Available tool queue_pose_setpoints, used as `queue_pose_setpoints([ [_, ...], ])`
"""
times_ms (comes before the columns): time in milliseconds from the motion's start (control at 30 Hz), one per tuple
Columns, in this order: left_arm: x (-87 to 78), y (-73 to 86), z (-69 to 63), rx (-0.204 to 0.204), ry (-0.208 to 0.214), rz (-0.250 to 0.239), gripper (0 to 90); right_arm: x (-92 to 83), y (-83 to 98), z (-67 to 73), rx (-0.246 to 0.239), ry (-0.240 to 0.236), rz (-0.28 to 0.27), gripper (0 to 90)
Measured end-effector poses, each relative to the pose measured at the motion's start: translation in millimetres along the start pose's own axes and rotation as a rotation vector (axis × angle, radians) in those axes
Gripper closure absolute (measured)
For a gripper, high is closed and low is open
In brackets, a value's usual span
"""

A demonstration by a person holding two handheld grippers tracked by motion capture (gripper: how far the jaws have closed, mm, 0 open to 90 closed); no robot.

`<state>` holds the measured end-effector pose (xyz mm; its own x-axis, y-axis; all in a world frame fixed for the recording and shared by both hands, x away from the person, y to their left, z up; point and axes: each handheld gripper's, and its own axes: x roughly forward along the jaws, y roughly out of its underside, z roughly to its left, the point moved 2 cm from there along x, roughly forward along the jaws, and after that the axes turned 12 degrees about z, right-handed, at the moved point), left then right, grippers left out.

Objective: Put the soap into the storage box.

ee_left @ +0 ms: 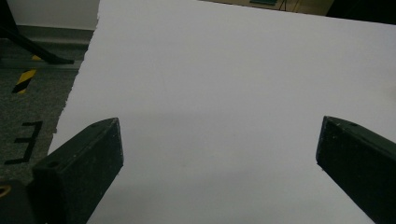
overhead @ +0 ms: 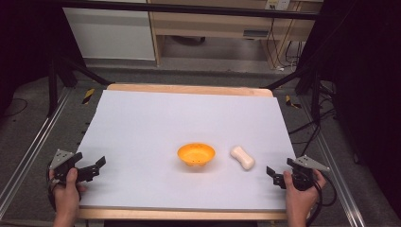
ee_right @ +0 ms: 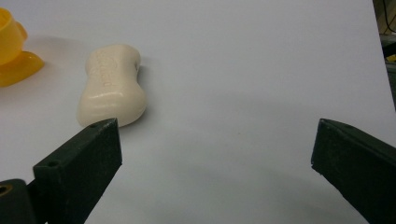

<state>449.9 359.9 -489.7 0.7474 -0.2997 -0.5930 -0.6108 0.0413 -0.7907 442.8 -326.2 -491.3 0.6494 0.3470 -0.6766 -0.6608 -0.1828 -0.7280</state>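
- Soap bar [overhead: 242, 157], cream and waisted, lies flat on the white counter [overhead: 156, 123] in the high view, just right of an orange bowl [overhead: 196, 154] that sits near the middle of the counter's near half; the two are close but apart.
- High view again: the left gripper [overhead: 92, 168] is held by the left hand [overhead: 67, 189] at the counter's near left edge, jaws spread and holding nothing, well apart from the bowl. The right gripper [overhead: 273, 173] is held by the right hand [overhead: 299, 191] at the near right edge, jaws spread too and holding nothing, pointed toward the soap bar and near it without touching.
- High view, surroundings: a wooden strip [overhead: 189, 89] runs along the far edge of the counter, grey floor [overhead: 28, 118] lies around it, and black frame bars [overhead: 61, 80] stand at both sides.
- Left gripper view: the two black jaws of the left gripper [ee_left: 219, 140] stand wide apart over bare white counter [ee_left: 224, 70]; grey floor with a yellow-and-black striped marker [ee_left: 25, 80] shows beyond the counter's left edge.
- Right gripper view: the right gripper [ee_right: 217, 140] has its jaws wide apart over the counter [ee_right: 261, 70]. The soap bar [ee_right: 112, 84] lies just beyond the left jaw's tip, outside the gap between the jaws, with faint raised lettering on top that I cannot read. Part of the orange bowl [ee_right: 13, 51] shows at the upper left, close to the soap bar but clear of it.
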Motion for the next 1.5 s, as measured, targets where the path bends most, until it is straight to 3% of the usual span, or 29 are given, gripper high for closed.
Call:
queue_pose_setpoints([
  [233, -0.5, 0.3, -0.2, -0.002, 0.0, -0.006, 0.2, 0.6, -0.1, 0.7, 0.001, 0.044, 0.046, 6.2],
  [333, -0.7, 0.5, -0.3, 0.005, -0.003, -0.005, 0.2, 1.3, -3.5, 1.1, -0.03, 0.066, 0.106, 5.5],
  [433, -0.9, 0.6, -0.2, 0.003, -0.002, -0.008, 0.2, 2.9, -7.6, 1.4, -0.044, 0.055, 0.177, 4.3],
  [533, -1.3, 0.7, -0.1, 0.002, 0.003, -0.014, 0.2, 2.4, -12.7, 0.7, -0.039, 0.026, 0.207, 3.4],
  [700, -1.1, 0.7, -0.8, 0.005, -0.001, -0.013, 0.2, 2.0, -25.8, 1.1, -0.108, 0.064, 0.318, 2.6],
  [800, -0.9, 0.6, -0.9, 0.009, -0.004, -0.009, 0.2, 0.1, -34.9, 1.5, -0.111, 0.07, 0.379, 2.5],
  [900, -0.8, 0.6, -1.2, 0.01, -0.005, -0.011, 0.2, -0.4, -42.6, 2.0, -0.144, 0.102, 0.411, 2.5],
  [1300, -1.0, 0.7, -1.3, 0.009, -0.004, -0.012, 0.2, 8.1, -58.0, 5.7, -0.149, 0.066, 0.538, 2.5],
  [1500, -0.9, 0.8, -1.4, 0.009, -0.003, -0.01, 0.2, 15.0, -65.6, 13.5, -0.194, 0.058, 0.588, 3.2],
])
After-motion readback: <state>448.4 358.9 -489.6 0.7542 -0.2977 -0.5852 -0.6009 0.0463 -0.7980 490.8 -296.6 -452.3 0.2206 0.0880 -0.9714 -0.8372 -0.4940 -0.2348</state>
